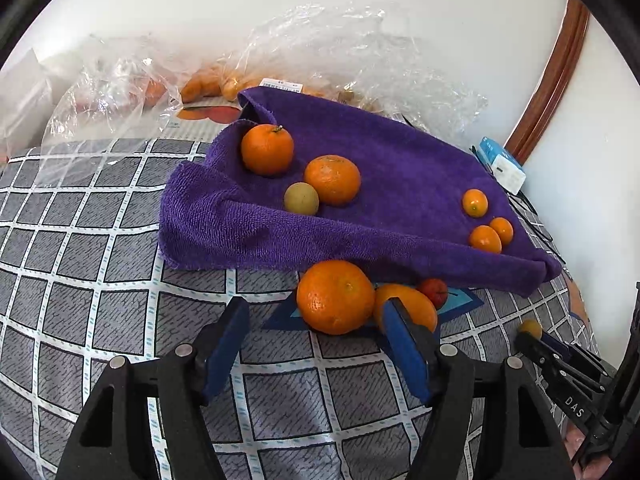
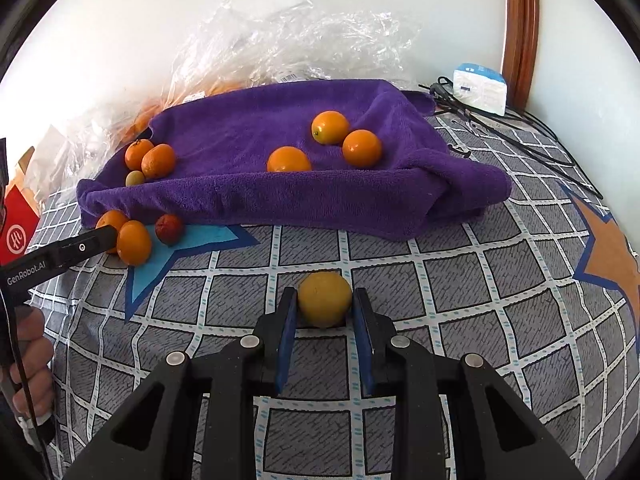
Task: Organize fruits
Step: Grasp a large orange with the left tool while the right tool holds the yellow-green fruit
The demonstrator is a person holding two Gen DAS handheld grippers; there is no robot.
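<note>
Two oranges (image 1: 335, 297) crowd the spread left gripper (image 1: 316, 320); right gripper (image 2: 325, 304) clamps a yellow fruit (image 2: 325, 299).

Purple towel (image 2: 280, 196); grey-white checked cloth (image 2: 460, 280); yellow fruit (image 2: 324, 298).

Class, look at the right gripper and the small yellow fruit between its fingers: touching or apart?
Touching. In the right wrist view the right gripper has both blue pads pressed against the sides of the yellow fruit, with no gap visible.
</note>
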